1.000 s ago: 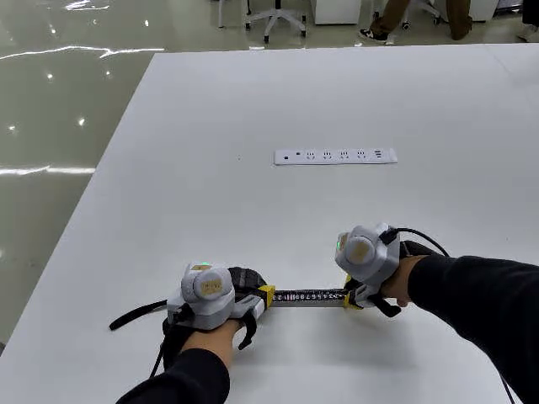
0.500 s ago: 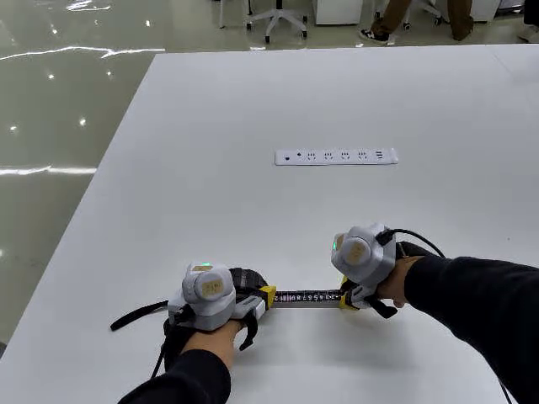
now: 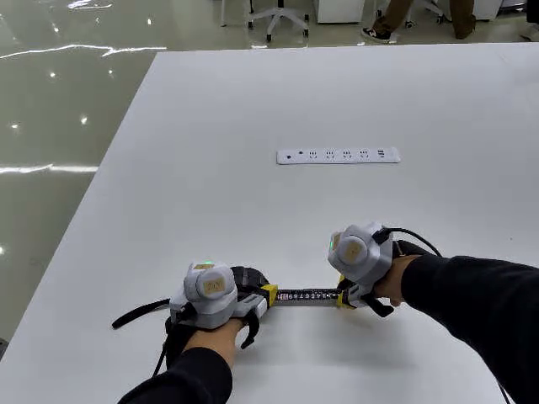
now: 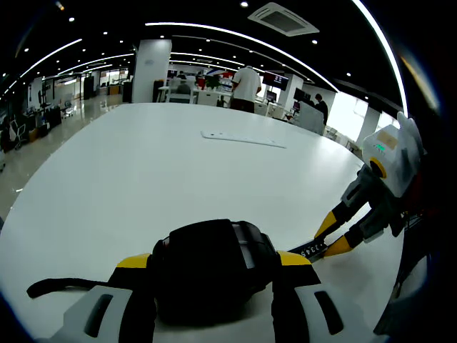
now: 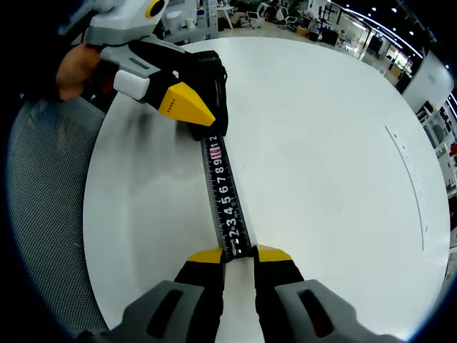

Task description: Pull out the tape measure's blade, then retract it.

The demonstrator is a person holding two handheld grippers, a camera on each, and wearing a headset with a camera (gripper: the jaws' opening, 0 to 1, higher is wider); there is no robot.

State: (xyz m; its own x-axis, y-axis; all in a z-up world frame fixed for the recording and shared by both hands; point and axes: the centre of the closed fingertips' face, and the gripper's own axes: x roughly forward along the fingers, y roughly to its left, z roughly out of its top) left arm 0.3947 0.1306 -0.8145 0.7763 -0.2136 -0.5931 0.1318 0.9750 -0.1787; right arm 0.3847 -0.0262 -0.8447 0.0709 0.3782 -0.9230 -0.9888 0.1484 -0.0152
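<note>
In the head view the left tongs (image 3: 268, 294) were clamped around the black tape measure (image 3: 248, 280), which lay near the front edge of the white table (image 3: 210, 168). The right tongs (image 3: 343, 298) were pinched narrow on the end of the blade (image 3: 307, 295), which ran flat along the table between the two. Compared with a second earlier, the right tongs stood a little closer to the left ones and slightly less blade seemed to show, though the camera had shifted as well. A black strap (image 3: 135, 313) trailed away from the tape measure on its left. A white power strip (image 3: 338, 156) lay well apart, farther up the table. Beyond the table lay a glossy floor (image 3: 59, 84), with the base of an office chair (image 3: 274, 13) at the far end.

In the left gripper view the tape measure (image 4: 214, 268) sat between the yellow-tipped jaws, touching both. The right tongs (image 4: 332, 236) came in from the right with their tips closed on the blade (image 4: 313, 249).

In the right gripper view the jaws met on the blade's (image 5: 223, 193) end by the lowest numbers. The blade led straight up to the tape measure (image 5: 212, 75) held in the left tongs (image 5: 187, 103). The power strip (image 5: 410, 179) lay off to the right.
</note>
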